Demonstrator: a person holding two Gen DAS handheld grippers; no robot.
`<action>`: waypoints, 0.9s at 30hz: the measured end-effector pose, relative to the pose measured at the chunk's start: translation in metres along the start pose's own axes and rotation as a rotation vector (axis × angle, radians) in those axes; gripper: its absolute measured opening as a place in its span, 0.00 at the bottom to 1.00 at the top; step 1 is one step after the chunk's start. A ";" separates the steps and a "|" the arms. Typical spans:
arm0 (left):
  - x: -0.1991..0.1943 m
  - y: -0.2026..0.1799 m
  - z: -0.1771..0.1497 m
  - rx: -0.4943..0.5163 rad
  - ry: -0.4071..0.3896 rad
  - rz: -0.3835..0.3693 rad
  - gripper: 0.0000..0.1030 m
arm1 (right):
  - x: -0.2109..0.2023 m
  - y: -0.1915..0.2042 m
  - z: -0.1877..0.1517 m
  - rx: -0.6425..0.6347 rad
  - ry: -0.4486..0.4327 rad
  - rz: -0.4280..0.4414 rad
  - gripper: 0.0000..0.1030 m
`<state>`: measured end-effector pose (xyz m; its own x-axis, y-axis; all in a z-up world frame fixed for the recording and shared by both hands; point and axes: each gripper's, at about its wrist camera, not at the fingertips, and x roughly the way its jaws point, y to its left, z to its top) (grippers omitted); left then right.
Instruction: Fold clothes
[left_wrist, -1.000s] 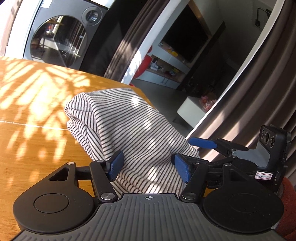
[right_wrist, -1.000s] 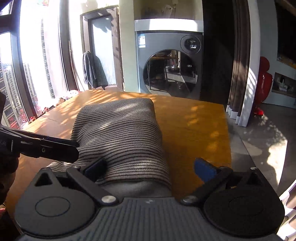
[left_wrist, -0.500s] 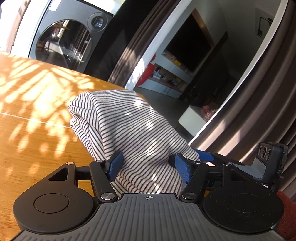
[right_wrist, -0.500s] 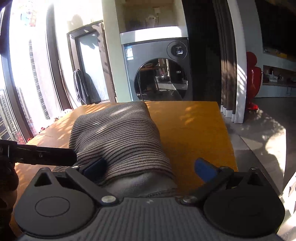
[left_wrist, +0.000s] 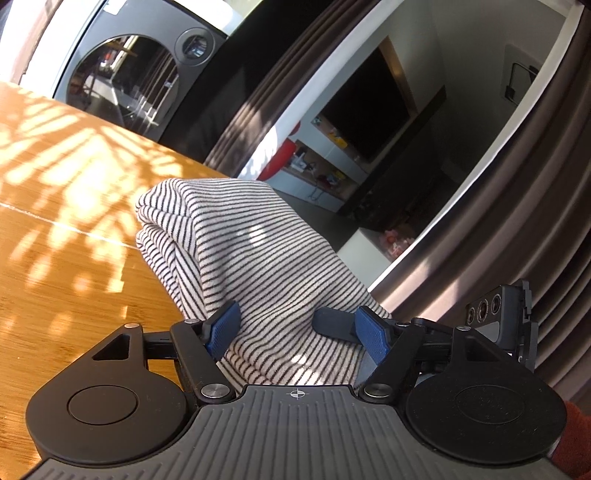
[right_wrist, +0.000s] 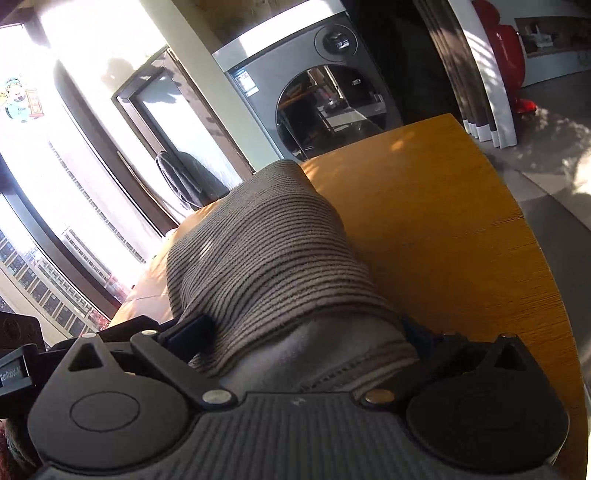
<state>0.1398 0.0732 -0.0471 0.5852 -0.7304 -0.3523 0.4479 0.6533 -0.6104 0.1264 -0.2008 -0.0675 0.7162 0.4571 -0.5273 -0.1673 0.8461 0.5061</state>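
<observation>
In the left wrist view the table (left_wrist: 66, 221) fills the left of the frame, sunlit and bare of other cloth; a washing machine (left_wrist: 140, 70) is seen at the upper left; the striped garment (left_wrist: 236, 258) lies from the centre of the frame down to the lower centre, already gathered into a thick bundle with several layered edges stacked on its left side; its near end is taken between the blue pads (left_wrist: 223, 328) of the left tool (left_wrist: 295, 334), which is closed partway on the cloth, a thick wad being held between the pads; at the lower right the right tool (left_wrist: 495, 317) is seen, one of its fingers lying on the same end of the cloth.

In the right wrist view a window (right_wrist: 55, 184) occupies the left of the frame; the same garment (right_wrist: 266, 258) runs from the upper centre to the lower centre, its rolled near edge pinched by the right tool (right_wrist: 303, 332), whose pads are pressed into both sides of the fabric; the bare table (right_wrist: 461, 240) is seen to the right.

The folding is judged to be well advanced: the garment is reduced to a compact, many-layered bundle; what appears to be left is a last fold or a setting down and smoothing, since the near end is raised off the table while the far end rests on it; whether further garments wait cannot be told.
</observation>
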 end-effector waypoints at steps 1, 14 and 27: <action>0.000 0.000 0.000 -0.002 -0.001 -0.001 0.72 | -0.001 0.000 -0.002 0.009 -0.010 -0.001 1.00; -0.001 -0.003 -0.002 0.039 0.004 0.028 0.67 | -0.016 0.041 0.039 -0.251 -0.071 -0.058 0.71; 0.002 -0.018 0.002 0.105 0.031 0.082 0.68 | 0.067 0.091 0.065 -0.574 0.128 -0.150 0.38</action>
<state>0.1343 0.0604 -0.0361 0.6019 -0.6788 -0.4206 0.4690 0.7268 -0.5019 0.2030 -0.1108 -0.0126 0.6791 0.3208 -0.6602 -0.4354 0.9002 -0.0104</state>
